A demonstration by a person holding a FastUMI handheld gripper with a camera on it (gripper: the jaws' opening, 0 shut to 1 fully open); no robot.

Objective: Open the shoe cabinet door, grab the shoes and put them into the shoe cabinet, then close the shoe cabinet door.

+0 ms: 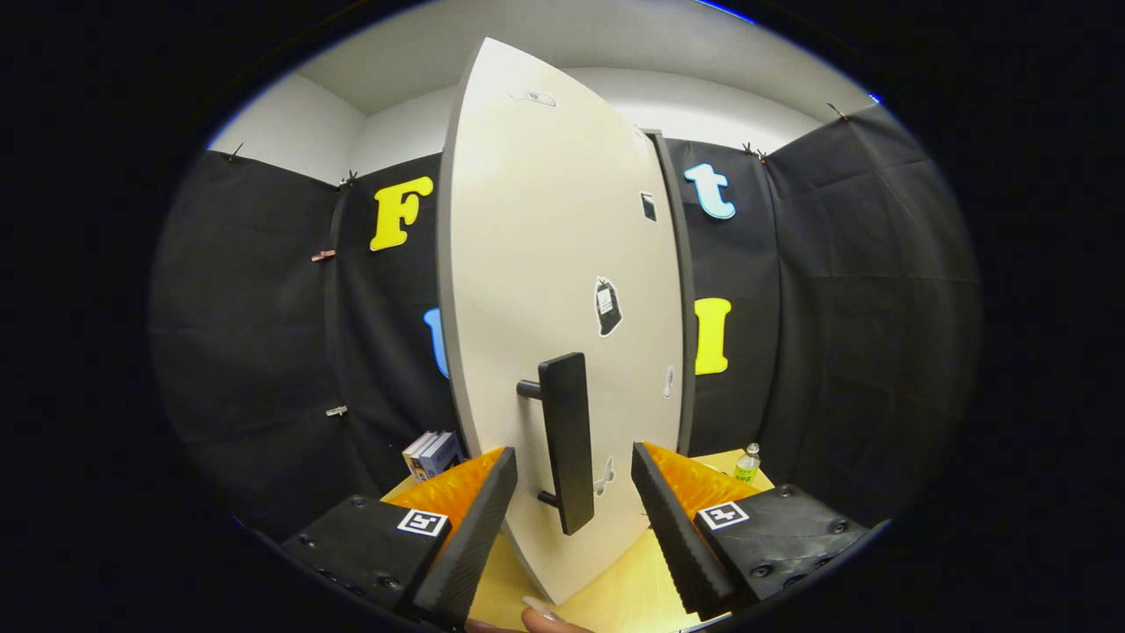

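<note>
- The shoe cabinet door (554,264), a tall pale panel, stands just ahead of the gripper and seems angled towards the camera, its near edge on the left. Whether it is partly swung open or only seen at a slant, I cannot tell.
- The desk (615,589), light wood, carries the cabinet and runs back to the booth's dark cloth wall.
- The gripper (571,519) points straight at the door, its jaws wide apart, with nothing pressed between them.
- The door handle (567,440), a dark upright bar on two short posts, sits between the two fingers, touching neither.
- A few books (433,453) stand on the desk beyond the left finger, beside the door's near edge.
- A small bottle (748,463) stands on the desk beyond the right finger.
- Stickers dot the door face; too small to make out.
- Judged from this, the door-opening step is in hand. The next move calls for easing forward, closing on the bar, then pulling along the door's arc rather than straight back.
- The shoes lie somewhere outside what can be seen here.
</note>
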